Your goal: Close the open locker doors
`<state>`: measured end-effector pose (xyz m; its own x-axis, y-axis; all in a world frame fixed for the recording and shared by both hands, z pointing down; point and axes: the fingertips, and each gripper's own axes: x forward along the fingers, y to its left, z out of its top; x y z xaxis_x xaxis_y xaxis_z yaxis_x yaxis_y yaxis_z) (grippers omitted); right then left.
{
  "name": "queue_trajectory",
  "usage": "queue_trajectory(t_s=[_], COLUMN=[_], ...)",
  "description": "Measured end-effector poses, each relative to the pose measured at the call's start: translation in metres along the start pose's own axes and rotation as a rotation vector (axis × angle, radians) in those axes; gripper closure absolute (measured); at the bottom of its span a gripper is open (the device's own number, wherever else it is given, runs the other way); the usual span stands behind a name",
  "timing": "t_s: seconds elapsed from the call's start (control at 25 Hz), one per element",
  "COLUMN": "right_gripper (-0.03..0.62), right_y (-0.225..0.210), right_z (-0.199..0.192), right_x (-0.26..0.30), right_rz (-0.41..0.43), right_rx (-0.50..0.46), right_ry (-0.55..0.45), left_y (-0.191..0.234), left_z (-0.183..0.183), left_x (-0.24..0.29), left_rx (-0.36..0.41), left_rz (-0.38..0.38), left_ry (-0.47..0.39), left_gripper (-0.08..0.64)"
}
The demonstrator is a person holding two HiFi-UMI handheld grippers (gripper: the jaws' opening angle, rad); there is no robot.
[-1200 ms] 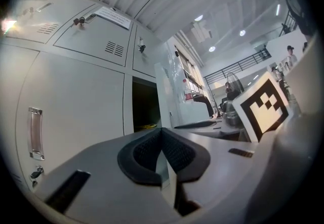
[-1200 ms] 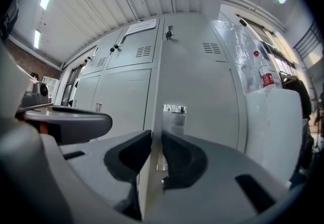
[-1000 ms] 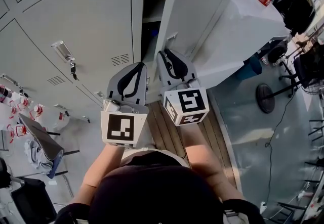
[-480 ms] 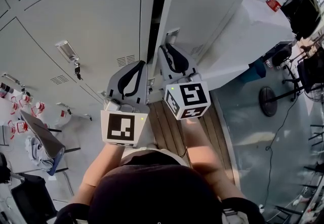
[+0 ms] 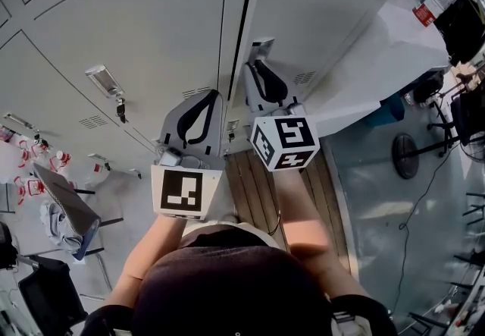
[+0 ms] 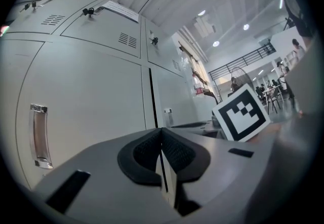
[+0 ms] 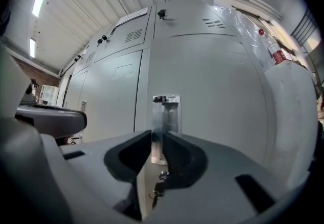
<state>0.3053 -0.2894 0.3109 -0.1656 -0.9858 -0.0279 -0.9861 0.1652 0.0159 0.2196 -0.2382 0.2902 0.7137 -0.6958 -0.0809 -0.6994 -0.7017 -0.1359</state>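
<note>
At centre frame, the handle (image 7: 166, 112) is gripped by the right hand-held gripper (image 7: 157, 136) so the door (image 7: 217, 106) can be swung shut. The left hand-held gripper (image 6: 162, 131) is closed on nothing, unused.

- No text, number or brand reads in any view.
- Bottle (image 7: 274, 52): red label, print too small to read.
- Locker label (image 6: 120, 11): white strip, writing not resolved.
- Markers on left cube (image 5: 182, 192) and right cube (image 5: 288, 143): black-and-white square patterns, no characters.
</note>
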Motion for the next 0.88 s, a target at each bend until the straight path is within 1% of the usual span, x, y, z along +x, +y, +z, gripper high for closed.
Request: queue_trajectory(t_s=[0.52,0.64,0.8,0.84,0.88], right_gripper=[0.52,0.52,0.52,0.529,0.565], right_y=[-0.005,-0.004,-0.006,-0.007,-0.008], right_z=[-0.008,-0.009,-0.004,0.0,0.004], right_x=[0.027,0.028,0.017,0.012,0.005], right_rz=[-0.014,-0.017,-0.042,-0.051,-0.059], right_rx=[0.037,0.04,0.047,0.045,0.044], right_ry=[0.015,0.014,0.008,0.003,-0.004], left_y=[0.023,0.024,0.023,0.023,0.023], left_z=[-0.007,-0.006,-0.004,-0.003,-0.001], left_x=[0.0,-0.003,-0.01,-0.012,-0.015], left_rx=[-0.009,-0.004,-0.013,-0.017,-0.019], left_rz=[0.031,0.037,0.053,0.059,0.067], left_ry=[0.028,0.03,0.028,0.026,0.022], left_gripper=[0.557,0.557,0.555,0.555,0.555])
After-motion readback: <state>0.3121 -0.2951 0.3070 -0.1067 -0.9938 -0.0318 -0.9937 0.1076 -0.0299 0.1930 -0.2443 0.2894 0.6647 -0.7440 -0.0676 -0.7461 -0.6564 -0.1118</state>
